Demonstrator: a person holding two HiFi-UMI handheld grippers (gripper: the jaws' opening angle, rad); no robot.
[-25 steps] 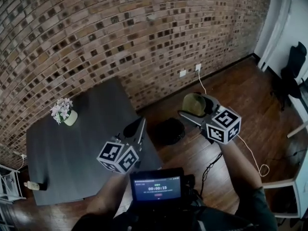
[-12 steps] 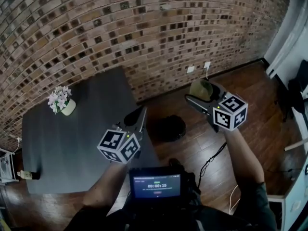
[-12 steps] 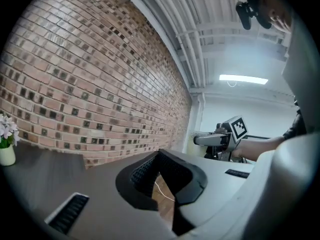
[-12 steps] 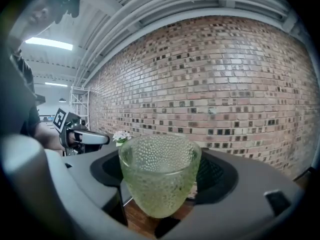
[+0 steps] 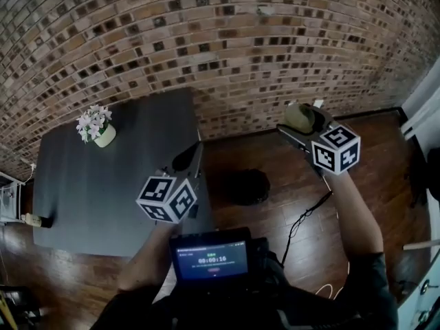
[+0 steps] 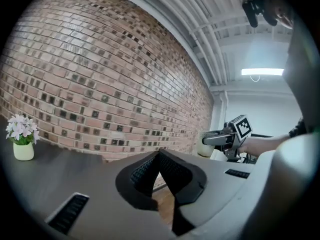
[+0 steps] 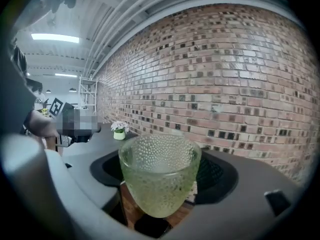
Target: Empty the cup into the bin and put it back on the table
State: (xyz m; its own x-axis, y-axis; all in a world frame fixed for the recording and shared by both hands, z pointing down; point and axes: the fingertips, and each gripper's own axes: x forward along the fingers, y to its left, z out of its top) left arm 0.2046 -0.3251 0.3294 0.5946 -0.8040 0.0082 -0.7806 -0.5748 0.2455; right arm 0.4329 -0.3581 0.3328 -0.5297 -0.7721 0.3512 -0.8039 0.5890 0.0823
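Green glass cup (image 5: 298,117) sits clamped in the right hand-held gripper (image 5: 302,124), right of the floor bin (image 5: 244,186), off the worktop (image 5: 103,184); left gripper view: left hand-held gripper (image 6: 160,156) closed, empty; right gripper view: cup upright, looks empty, so replacing it likely remains.

Head view, legible text: the timer on my screen (image 5: 212,260) reads 00:00:16 in white digits. The line of small print above it is too small to read. The left cube (image 5: 166,199) and right cube (image 5: 336,148) carry only black-and-white square marker patterns, with no letters or numbers.
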